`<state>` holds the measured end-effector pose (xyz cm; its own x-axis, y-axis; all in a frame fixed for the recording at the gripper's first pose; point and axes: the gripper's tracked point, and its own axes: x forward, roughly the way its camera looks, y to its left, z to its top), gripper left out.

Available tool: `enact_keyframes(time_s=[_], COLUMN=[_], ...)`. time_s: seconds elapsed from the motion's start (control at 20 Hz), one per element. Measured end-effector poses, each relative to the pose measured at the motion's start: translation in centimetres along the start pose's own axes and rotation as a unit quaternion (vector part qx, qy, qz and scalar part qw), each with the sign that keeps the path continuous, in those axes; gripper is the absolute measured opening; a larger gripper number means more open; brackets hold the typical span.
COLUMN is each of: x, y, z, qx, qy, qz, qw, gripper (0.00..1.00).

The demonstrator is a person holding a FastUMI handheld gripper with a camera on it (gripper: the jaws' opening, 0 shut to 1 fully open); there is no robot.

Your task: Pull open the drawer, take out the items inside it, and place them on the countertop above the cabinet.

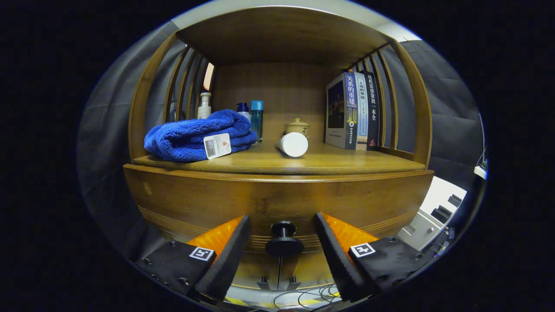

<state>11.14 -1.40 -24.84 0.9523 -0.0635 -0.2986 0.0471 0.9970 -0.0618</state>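
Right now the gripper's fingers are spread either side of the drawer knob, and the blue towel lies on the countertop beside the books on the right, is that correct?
Not quite. In the gripper view the gripper is open around the drawer knob, but the blue towel lies at the left of the countertop, far from the books on the right.

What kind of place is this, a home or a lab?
Probably a staged home corner in a booth, not a lived-in room. A wooden cabinet holds a blue towel, books and bottles, yet cloth walls surround it. The open fingers flank the drawer knob.
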Motion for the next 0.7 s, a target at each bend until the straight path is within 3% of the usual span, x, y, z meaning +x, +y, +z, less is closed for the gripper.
enact_keyframes(time_s=[0.5, 0.7], x=[0.8, -1.7], y=[1.1, 2.2], z=[-0.4, 2.0], qx=[0.003, -0.005], qy=[0.003, -0.024], qz=[0.010, 0.025], qw=[1.000, 0.999], gripper=[0.99, 0.98])
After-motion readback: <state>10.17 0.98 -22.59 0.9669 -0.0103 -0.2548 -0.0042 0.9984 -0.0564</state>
